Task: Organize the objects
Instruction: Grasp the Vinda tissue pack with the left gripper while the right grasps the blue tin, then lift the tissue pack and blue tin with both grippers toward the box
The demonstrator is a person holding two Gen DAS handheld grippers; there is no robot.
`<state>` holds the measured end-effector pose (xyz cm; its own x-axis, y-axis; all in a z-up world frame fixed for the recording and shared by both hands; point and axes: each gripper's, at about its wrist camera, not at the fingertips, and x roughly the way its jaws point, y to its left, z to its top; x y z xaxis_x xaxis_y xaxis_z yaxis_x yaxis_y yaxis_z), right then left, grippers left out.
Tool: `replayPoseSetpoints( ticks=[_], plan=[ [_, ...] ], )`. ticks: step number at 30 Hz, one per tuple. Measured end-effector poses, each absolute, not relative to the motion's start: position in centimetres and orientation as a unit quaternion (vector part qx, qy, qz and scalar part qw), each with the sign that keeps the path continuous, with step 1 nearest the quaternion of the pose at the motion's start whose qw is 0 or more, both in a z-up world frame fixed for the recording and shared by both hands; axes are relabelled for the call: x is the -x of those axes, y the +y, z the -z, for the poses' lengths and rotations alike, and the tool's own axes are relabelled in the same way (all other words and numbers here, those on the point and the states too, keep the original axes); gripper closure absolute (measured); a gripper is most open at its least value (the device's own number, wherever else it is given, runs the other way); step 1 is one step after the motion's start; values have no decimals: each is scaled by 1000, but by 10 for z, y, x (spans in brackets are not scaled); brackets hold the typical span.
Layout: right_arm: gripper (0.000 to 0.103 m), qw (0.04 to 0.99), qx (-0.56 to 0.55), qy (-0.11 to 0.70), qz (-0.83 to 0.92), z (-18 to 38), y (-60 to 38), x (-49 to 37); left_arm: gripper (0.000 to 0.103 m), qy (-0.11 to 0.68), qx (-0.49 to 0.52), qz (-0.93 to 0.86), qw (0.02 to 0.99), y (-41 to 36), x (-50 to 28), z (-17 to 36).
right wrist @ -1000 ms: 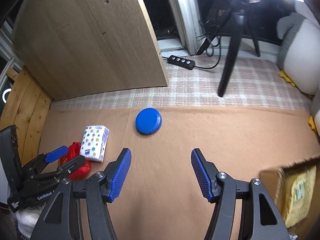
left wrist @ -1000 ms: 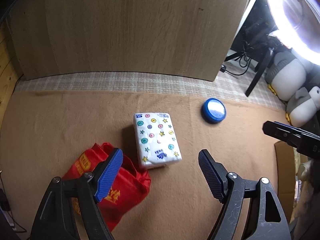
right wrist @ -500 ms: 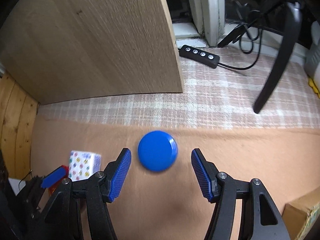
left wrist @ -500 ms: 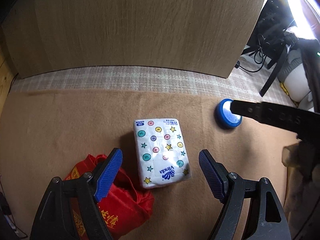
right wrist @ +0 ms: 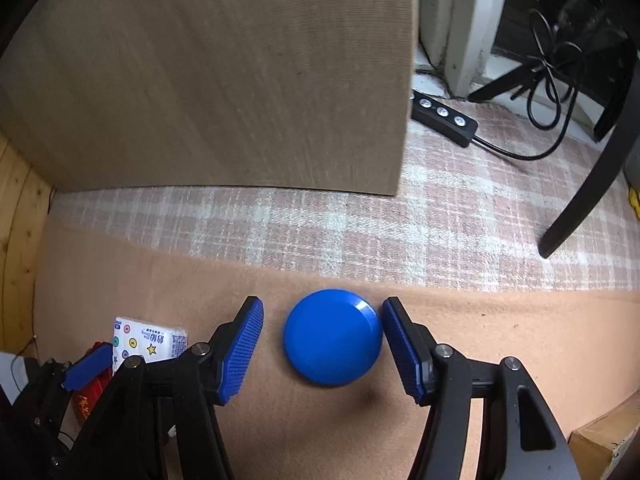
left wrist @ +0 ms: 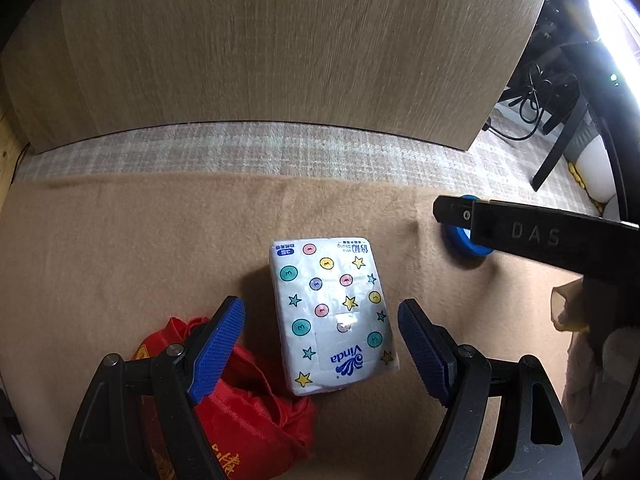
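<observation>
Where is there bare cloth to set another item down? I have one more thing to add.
Free: the brown cloth left of the tissue pack, up to the plaid mat, and the cloth right of the blue lid. Crowded: the near-left corner, where the red bag lies against the pack under the left tool.

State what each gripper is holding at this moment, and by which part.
Nothing is held. The left gripper stands open around the tissue pack. The right gripper is closing around the blue disc, not yet clamping its rim.
</observation>
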<state>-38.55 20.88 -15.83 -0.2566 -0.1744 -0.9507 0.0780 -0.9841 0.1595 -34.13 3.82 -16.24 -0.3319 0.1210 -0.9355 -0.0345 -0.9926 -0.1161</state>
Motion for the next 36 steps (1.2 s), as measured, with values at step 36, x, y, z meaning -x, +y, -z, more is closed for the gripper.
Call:
replayPoseSetpoints(
  ticks=[36],
  plan=[
    [57,93,-592,-14,801,149,271,248,48,-34,564,-821,83,95,259,170]
  ],
)
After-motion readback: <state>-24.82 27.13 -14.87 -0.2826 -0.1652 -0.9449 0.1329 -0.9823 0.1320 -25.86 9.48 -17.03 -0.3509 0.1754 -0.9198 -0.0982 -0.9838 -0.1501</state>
